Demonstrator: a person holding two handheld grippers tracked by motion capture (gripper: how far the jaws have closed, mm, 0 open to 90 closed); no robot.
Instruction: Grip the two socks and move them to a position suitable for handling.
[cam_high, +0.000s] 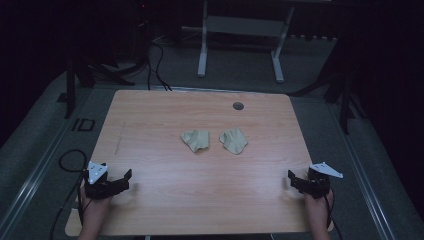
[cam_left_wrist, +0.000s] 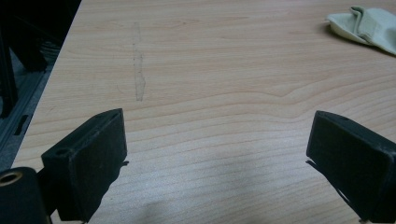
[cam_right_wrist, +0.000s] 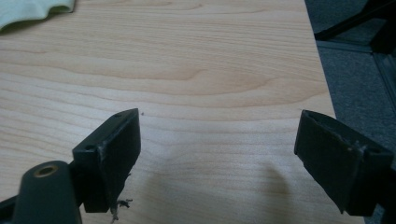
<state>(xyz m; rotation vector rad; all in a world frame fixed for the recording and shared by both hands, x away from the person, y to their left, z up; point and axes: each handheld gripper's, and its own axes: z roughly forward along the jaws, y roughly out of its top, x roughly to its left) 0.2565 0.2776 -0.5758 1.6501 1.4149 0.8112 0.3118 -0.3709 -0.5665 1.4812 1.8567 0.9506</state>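
Two small pale green cloths lie crumpled side by side near the middle of the wooden table (cam_high: 150, 210): the left cloth (cam_high: 196, 139) and the right cloth (cam_high: 233, 139). My left gripper (cam_high: 124, 181) rests open at the front left corner, far from both cloths. My right gripper (cam_high: 295, 181) sits open at the front right edge. In the left gripper view the open left gripper (cam_left_wrist: 217, 154) has only bare wood between its jaws, and the left cloth (cam_left_wrist: 366, 25) lies far off at the top right. In the right gripper view the right gripper (cam_right_wrist: 219, 156) is open over wood, and a cloth's edge (cam_right_wrist: 35, 9) shows at the top left.
A round grey grommet (cam_high: 238, 106) is set into the table near its far edge. A faint scratch mark (cam_left_wrist: 138, 70) runs along the wood on the left side. Beyond the table stand a white desk frame (cam_high: 240, 45) and black cables (cam_high: 157, 65) on the floor.
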